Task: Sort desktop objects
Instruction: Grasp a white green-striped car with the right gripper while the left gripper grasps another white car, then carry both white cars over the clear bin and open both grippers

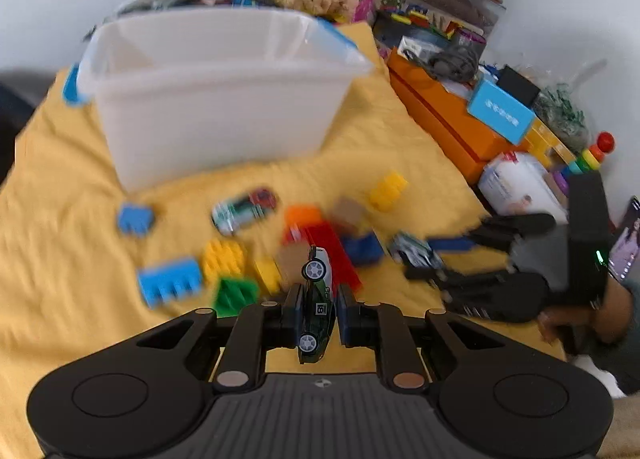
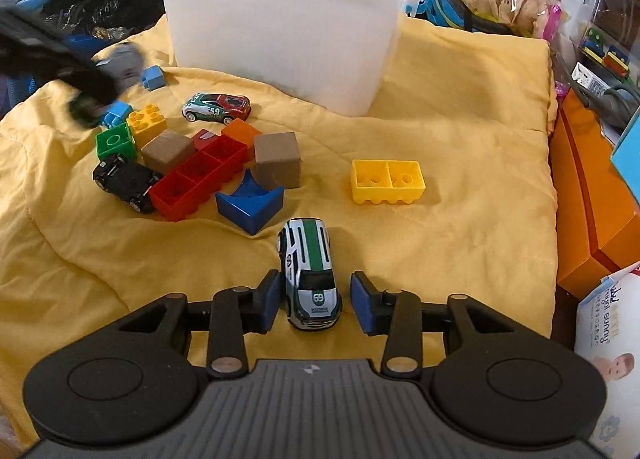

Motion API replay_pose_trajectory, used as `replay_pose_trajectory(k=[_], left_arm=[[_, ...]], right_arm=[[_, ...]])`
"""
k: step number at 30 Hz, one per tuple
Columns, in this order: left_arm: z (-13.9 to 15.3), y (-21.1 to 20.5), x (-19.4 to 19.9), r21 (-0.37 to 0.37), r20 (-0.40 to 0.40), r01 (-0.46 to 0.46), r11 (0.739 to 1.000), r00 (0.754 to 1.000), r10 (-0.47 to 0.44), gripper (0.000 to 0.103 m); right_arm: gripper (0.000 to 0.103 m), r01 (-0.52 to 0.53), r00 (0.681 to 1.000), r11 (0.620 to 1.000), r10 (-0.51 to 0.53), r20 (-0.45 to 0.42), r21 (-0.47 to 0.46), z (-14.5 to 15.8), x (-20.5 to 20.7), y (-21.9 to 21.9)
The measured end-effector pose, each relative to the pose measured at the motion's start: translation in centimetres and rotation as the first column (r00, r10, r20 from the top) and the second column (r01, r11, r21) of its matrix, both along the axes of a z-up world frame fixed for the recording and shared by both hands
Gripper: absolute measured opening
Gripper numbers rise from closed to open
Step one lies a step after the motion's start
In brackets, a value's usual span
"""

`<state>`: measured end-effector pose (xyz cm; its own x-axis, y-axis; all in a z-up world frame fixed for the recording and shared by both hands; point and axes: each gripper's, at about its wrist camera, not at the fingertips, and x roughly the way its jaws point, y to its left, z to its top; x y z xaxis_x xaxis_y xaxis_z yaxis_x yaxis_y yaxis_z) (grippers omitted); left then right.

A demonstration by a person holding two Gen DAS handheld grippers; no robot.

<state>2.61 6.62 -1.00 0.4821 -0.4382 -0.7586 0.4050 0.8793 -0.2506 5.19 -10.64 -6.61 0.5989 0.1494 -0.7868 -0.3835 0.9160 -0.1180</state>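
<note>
A yellow quilted cloth (image 2: pixel 460 131) covers the whole work surface. On its far side stands a white translucent plastic bin (image 2: pixel 280 27), upright and open-topped, with blue clips at its rim. An orange box (image 2: pixel 588 195) lies along the right edge of the cloth, with clutter piled on top.

In front of the bin lies a cluster of toys: a long red brick (image 2: pixel 196 175) lying with its hollow underside up, two brown wooden cubes (image 2: pixel 277 158) touching it, a dark blue curved block (image 2: pixel 250 205) just beside its near end, a green brick (image 2: pixel 116 141), a small yellow brick (image 2: pixel 147 124), and a black toy car (image 2: pixel 124 181) flipped on its roof against the red brick. A red and green racer marked 59 (image 2: pixel 217 107) sits between the cluster and the bin. A yellow two-cell brick (image 2: pixel 387 181) lies apart to the right, hollow side up.

The right gripper (image 2: pixel 314 299) has its blue pads spread apart around a white and green car numbered 69 (image 2: pixel 310 273), which rests on the cloth; the left pad is close to its side, the right pad clear of it.

The left gripper (image 1: pixel 318 311) is clamped on a dark green car numbered 81 (image 1: pixel 318 311), turned on its side, wheels showing, lifted above the blurred pile
</note>
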Motion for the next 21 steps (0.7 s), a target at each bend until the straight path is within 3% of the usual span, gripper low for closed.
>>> replay_pose_trajectory(k=[6,8,11,14,19,21], left_arm=[[-4.0,-0.6,-2.5,-0.061,-0.128,-0.062,0.996,0.990,0.054,0.020],[-5.0,-0.7,-3.1,-0.054,-0.139,-0.073,0.996,0.988,0.064,0.020],[-5.7,-0.7,-3.1,-0.060,-0.155,-0.095,0.994,0.984,0.084,0.024],[-5.3,-0.1,-3.2,-0.023,-0.126,-0.144,0.989,0.982,0.140,0.038],[-4.0,0.6,-3.5,0.076,-0.050,-0.154,0.985,0.986,0.158,0.042],[-3.7,0.5,-3.7,0.064,-0.043,-0.139,0.988,0.989,0.142,0.044]], right_arm=[[0.040,-0.036,0.999,0.999,0.036,0.011,0.024,-0.1,-0.3,0.2],[0.035,-0.067,0.998,0.998,0.067,0.022,0.012,0.0,-0.9,0.6],[0.035,-0.126,0.992,0.992,0.126,0.029,-0.012,0.0,-1.9,1.4],[0.034,-0.163,0.986,0.987,0.163,0.023,-0.009,0.0,-2.7,2.1],[0.037,-0.162,0.986,0.987,0.162,0.031,-0.001,0.2,-3.4,2.4],[0.038,-0.158,0.987,0.987,0.157,0.033,0.004,0.3,-3.6,2.3]])
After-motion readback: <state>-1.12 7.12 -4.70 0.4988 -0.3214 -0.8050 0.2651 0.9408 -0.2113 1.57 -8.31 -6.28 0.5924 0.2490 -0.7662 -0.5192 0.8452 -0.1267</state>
